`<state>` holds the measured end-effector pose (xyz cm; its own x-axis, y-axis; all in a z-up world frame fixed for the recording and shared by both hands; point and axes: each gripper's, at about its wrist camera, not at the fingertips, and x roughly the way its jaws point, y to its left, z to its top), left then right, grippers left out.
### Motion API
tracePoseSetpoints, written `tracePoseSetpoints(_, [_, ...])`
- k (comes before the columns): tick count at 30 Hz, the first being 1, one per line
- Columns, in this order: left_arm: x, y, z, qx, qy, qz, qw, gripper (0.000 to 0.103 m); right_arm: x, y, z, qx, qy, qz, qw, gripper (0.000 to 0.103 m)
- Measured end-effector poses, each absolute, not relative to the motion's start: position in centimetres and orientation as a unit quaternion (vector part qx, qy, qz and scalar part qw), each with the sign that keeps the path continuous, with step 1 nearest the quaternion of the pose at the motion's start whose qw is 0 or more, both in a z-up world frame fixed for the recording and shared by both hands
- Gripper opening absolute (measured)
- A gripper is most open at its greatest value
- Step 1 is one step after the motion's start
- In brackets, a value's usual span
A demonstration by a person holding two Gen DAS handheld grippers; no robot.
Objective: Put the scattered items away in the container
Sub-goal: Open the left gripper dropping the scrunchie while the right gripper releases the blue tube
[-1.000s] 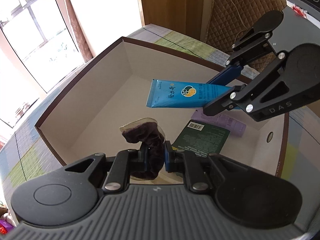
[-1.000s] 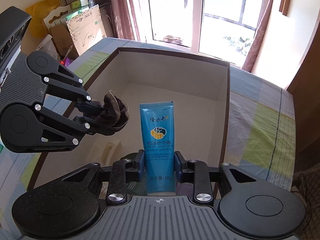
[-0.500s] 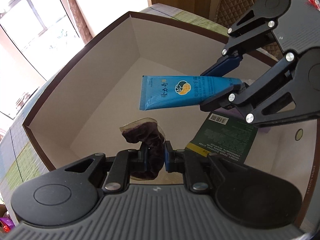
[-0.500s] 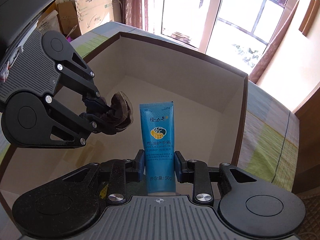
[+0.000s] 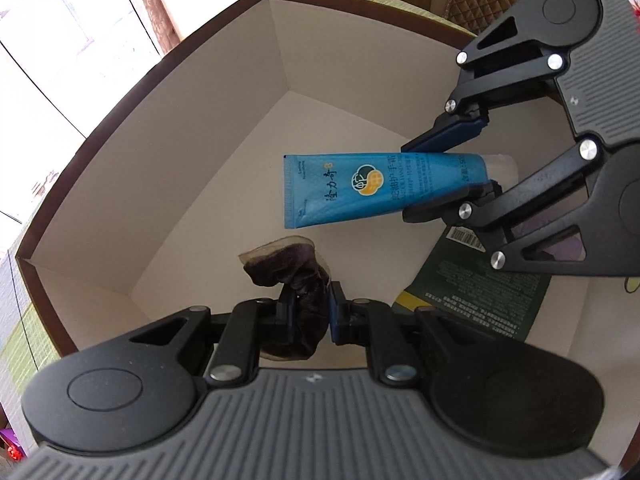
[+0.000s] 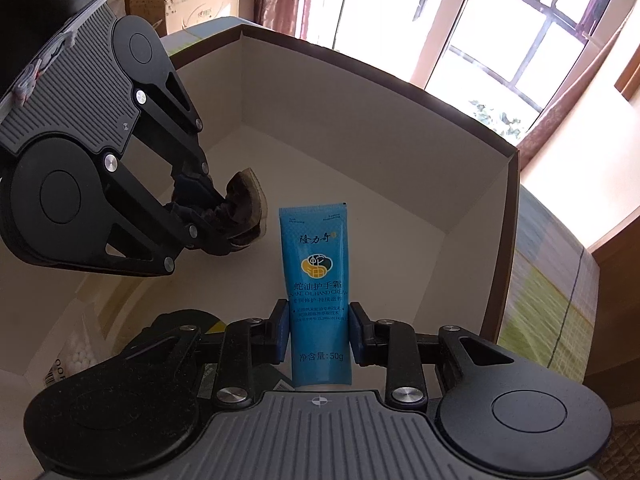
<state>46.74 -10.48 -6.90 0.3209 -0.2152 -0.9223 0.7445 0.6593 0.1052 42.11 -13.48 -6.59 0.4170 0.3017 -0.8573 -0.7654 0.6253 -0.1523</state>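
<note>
A large cardboard box (image 5: pixel 168 128) with a dark brown rim and pale inside fills both views (image 6: pixel 360 120). My left gripper (image 5: pixel 312 312) is shut on a dark brown velvet scrunchie (image 5: pixel 296 276), held inside the box above its floor. My right gripper (image 6: pixel 319 332) is shut on a blue hand cream tube (image 6: pixel 316 264), also held inside the box. In the left wrist view the blue tube (image 5: pixel 360 188) hangs crosswise just beyond the scrunchie, pinched in the right gripper (image 5: pixel 444 176). From the right wrist camera the scrunchie (image 6: pixel 240 208) and left gripper (image 6: pixel 200 204) sit left of the tube.
On the box floor lies a dark green flat packet (image 5: pixel 476 288) with a barcode, partly under the right gripper. A pack of cotton swabs (image 6: pixel 76 356) shows at the lower left of the right wrist view. A checked cloth (image 6: pixel 552 300) covers the surface outside the box. Windows (image 6: pixel 512 24) behind.
Both grippers have sunk deeper into the box, its walls now rising around them. Each still holds its item; the tube and scrunchie stay close together.
</note>
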Motion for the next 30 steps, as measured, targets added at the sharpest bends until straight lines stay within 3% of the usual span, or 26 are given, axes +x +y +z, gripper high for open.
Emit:
tracePoseSetpoints(9, [47.2,-11.0,-7.4,0.268,0.5,-0.312,0.762,0.017,42.2,-13.2,-6.8,-0.286,0.418,0.333,0.795,0.033])
tracePoseSetpoints(10, [47.2,-11.0,-7.4,0.267,0.5,-0.311,0.763,0.021,42.2,-13.0,-6.8,-0.288,0.42,0.337,0.792,0.035])
tracePoseSetpoints(11, [47.3,-11.0,-7.4,0.267,0.5,-0.308,0.764,0.033,42.0,-12.9,-6.9,-0.291,0.42,0.342,0.789,0.037])
tracePoseSetpoints(12, [47.3,-11.0,-7.3,0.265,0.499,-0.306,0.766,0.04,41.8,-12.7,-6.9,-0.293,0.42,0.347,0.786,0.043])
tracePoseSetpoints(13, [47.3,-10.9,-7.3,0.262,0.5,-0.306,0.767,0.053,41.7,-12.5,-6.9,-0.296,0.42,0.351,0.783,0.06])
tracePoseSetpoints(14, [47.3,-10.8,-7.2,0.261,0.499,-0.305,0.768,0.06,41.5,-12.5,-6.8,-0.296,0.418,0.355,0.782,0.062])
tracePoseSetpoints(19, [47.1,-11.0,-7.2,0.265,0.496,-0.301,0.77,0.067,41.0,-12.7,-6.6,-0.293,0.42,0.365,0.777,0.063])
tracePoseSetpoints(23, [46.4,-11.3,-7.2,0.267,0.494,-0.297,0.772,0.083,40.5,-12.7,-6.3,-0.294,0.424,0.367,0.774,0.064])
tracePoseSetpoints(30, [46.3,-11.5,-7.6,0.273,0.49,-0.289,0.776,0.087,39.8,-13.2,-5.7,-0.284,0.424,0.366,0.778,0.064])
